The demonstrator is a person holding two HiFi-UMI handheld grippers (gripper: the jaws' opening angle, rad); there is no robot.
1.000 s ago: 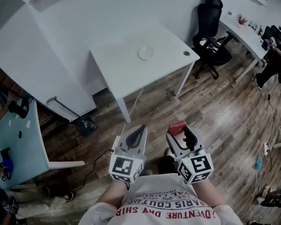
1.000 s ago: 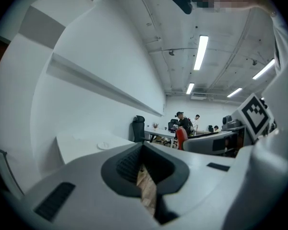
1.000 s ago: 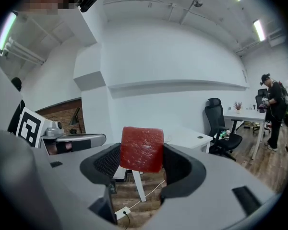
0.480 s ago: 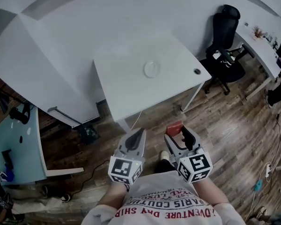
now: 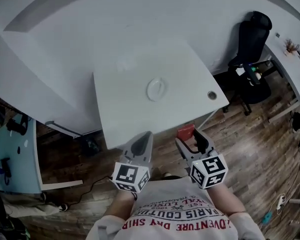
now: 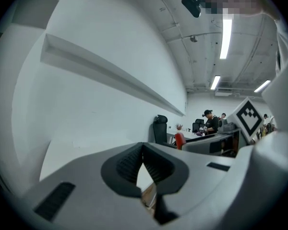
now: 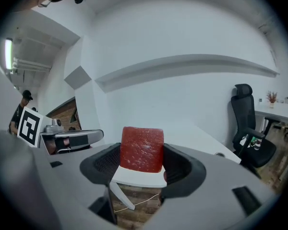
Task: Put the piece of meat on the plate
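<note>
Pickup done, placing not yet: piece of meat (image 7: 142,148) clenched in the jaws of the right gripper (image 5: 189,138), just short of the near edge of the counter (image 5: 121,104). Left gripper (image 5: 144,140) pressed together, empty. Left to do: reach the plate (image 5: 156,89), seemingly bare, mid-counter, and release.

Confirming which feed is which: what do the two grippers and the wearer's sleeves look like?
The left gripper and right gripper are light-grey plastic with tapered jaws lined by black ribbed pads. Each carries a cube of black-and-white square markers. No cables show. The person wears a white short-sleeved T-shirt with red lettering.
</note>
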